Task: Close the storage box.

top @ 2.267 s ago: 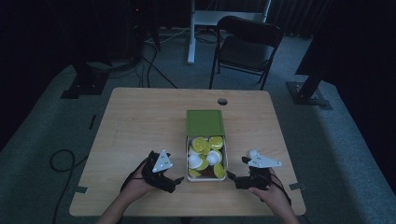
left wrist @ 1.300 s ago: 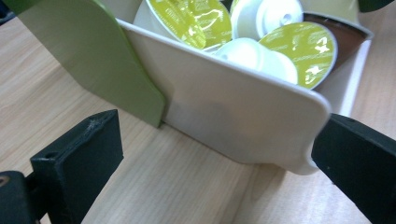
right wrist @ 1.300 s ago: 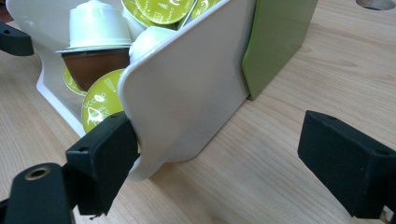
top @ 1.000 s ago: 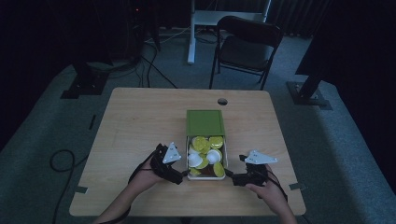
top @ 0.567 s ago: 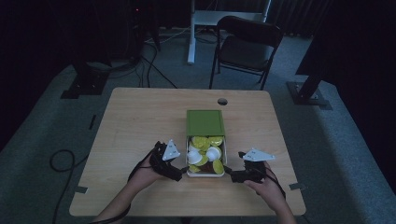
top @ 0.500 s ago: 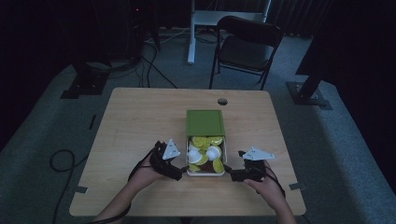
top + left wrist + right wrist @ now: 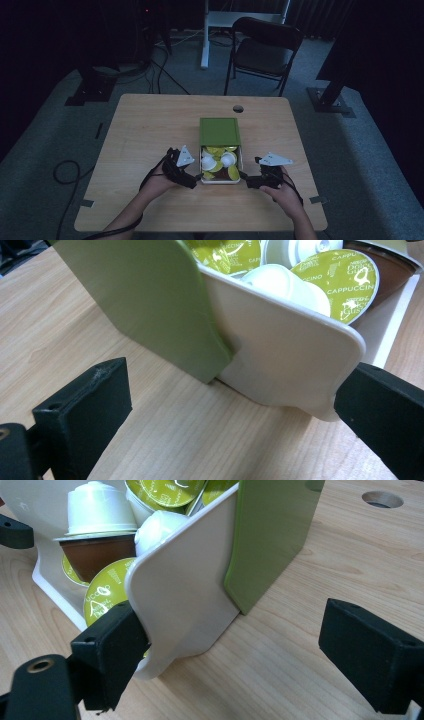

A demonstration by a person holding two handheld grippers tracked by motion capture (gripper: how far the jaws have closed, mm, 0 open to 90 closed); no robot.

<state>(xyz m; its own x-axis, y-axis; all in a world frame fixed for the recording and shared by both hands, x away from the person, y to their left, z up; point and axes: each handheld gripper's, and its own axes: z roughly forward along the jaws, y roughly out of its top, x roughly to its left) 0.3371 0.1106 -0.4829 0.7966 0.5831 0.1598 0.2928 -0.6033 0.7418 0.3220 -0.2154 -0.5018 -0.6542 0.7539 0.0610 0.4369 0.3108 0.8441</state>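
Both tools gape beside the capsule tray (image 7: 220, 179); one jaw each touching.

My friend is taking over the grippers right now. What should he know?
Left hand-held gripper: open, its jaws either side of the tray's near left corner, gripping nothing.
Right hand-held gripper: open, one jaw against the tray's near right corner.
The white tray sits half out of the green sleeve in the middle of the table. It is full of coffee capsules.
Done: the tray is partly slid out, and both grippers are at its front corners.
Left: probably grip the corners and slide the tray. Which way, I cannot tell.
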